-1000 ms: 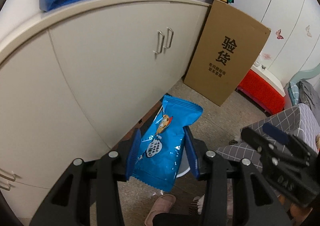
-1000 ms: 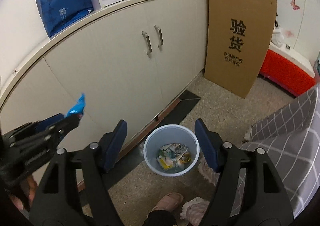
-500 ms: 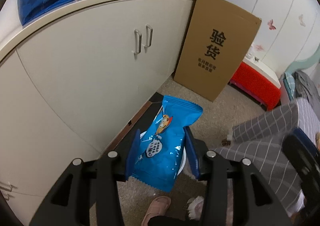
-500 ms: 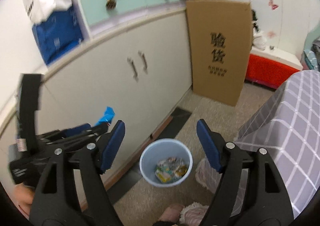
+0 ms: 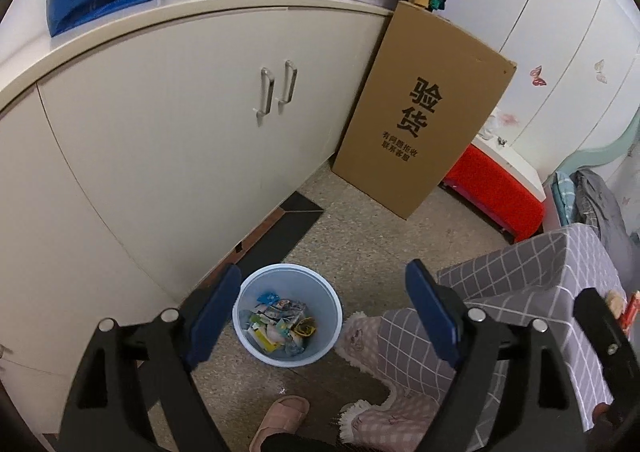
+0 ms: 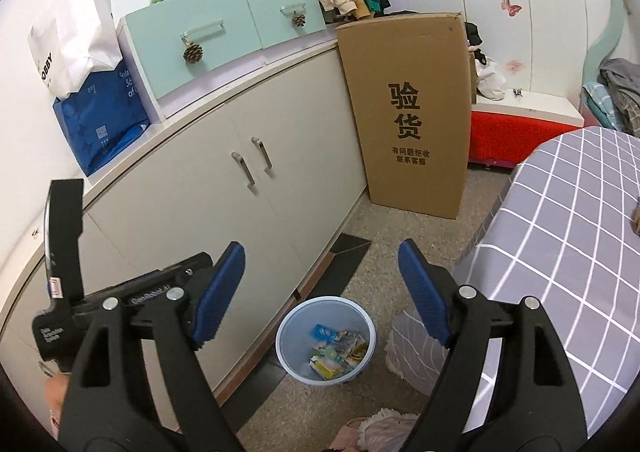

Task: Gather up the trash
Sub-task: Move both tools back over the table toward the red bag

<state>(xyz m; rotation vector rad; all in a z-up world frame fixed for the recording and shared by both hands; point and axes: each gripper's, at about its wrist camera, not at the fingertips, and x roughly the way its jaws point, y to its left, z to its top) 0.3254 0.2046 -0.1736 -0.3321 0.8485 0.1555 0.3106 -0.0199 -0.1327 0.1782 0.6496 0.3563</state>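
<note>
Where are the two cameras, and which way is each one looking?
Left wrist: on the left tool, looking down at the blue bin on the floor; its open blue fingers and a pink slipper show.
Right wrist: on the right tool, facing the cupboard and bin; its open fingers and the left tool show.
Both see the bin, cupboard and cardboard box.

**Snack bag let go over the bin**

The left gripper (image 5: 324,316) held a blue snack bag between its pads; its jaws have just been opening wide and nothing is between them now. A blue packet (image 5: 267,298) lies on the trash in the bin (image 5: 256,348), at its far left edge. The right gripper (image 6: 322,292) has also been opening, empty, and its view has swung toward the bed (image 6: 568,236).
</note>
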